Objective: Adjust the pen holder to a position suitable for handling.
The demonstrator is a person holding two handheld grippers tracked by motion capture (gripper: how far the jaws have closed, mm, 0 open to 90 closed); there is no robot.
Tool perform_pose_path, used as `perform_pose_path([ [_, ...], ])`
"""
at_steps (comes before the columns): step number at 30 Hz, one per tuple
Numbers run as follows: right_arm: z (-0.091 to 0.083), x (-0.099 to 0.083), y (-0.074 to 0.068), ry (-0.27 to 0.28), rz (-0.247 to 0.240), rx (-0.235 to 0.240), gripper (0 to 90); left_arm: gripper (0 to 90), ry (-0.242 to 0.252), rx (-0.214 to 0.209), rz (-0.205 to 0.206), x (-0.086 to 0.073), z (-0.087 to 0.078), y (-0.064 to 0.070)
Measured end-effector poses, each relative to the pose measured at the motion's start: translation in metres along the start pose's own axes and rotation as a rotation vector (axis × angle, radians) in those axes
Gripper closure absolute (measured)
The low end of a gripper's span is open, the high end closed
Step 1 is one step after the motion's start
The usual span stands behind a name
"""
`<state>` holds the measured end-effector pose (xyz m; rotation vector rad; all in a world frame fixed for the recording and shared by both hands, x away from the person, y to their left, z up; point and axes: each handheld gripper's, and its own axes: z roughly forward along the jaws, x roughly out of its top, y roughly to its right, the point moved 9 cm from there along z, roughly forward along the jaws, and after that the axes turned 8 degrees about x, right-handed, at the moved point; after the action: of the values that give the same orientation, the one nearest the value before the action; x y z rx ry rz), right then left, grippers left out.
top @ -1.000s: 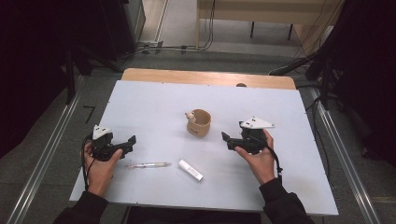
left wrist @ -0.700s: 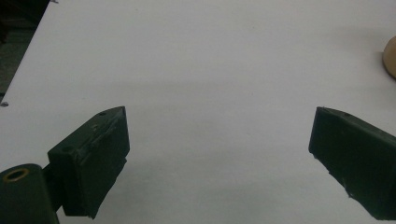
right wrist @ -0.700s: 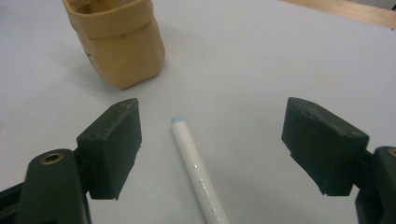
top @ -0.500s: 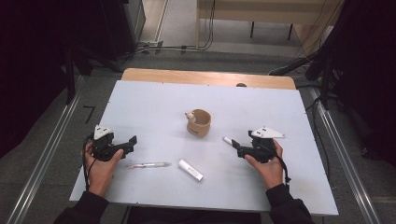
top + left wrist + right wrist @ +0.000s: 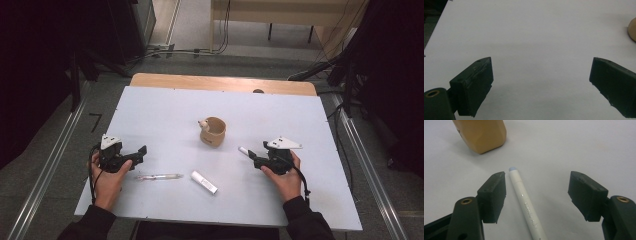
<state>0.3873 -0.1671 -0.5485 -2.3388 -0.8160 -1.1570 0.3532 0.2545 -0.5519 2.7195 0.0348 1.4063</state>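
White marker [image 5: 526,205] is shown lying flat on the table [image 5: 165,115], between the wide-spread jaws of the right gripper [image 5: 537,195] — nearer the jaw seen at the left of the right gripper view, with no contact evident on either side. In the high view the marker's tip [image 5: 243,150] projects from the front of the right gripper [image 5: 257,159], right of the tan cup [image 5: 213,131] and apart from it. Its long axis is seen to run along the gripper's line of sight, slightly slanted; the pale blue-grey capped end is directed away from the hand, roughly toward the cup [image 5: 480,135]. The far end is hidden beneath the gripper body.

Progress is judged to be early: the marker has been straddled but not clamped, and nothing has been lifted. Closing on the barrel, raising it and, presumably, delivering it to the cup are left to be done. Two further items — a clear pen [image 5: 159,176] and a short white tube [image 5: 204,182] — lie untouched near the front edge of the table, both well apart from the cup.

The left gripper [image 5: 541,82] is held with jaws parted over bare table surface, nothing between them; in the high view it [image 5: 137,154] rests near the table's left side, just behind the clear pen.
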Motion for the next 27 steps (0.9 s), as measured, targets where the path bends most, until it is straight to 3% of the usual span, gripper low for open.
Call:
perform_pose_path([
  [5,0.0039,-0.0046,0.0022,-0.014,-0.004,-0.019,31.6,6.0,-0.001,-0.002,0.0,-0.0001,0.0002,0.0001],
  [27,0.007,-0.0074,0.0014,-0.018,-0.004,-0.008,34.7,6.0,-0.002,-0.007,0.001,0.0001,0.0023,0.0013],
])
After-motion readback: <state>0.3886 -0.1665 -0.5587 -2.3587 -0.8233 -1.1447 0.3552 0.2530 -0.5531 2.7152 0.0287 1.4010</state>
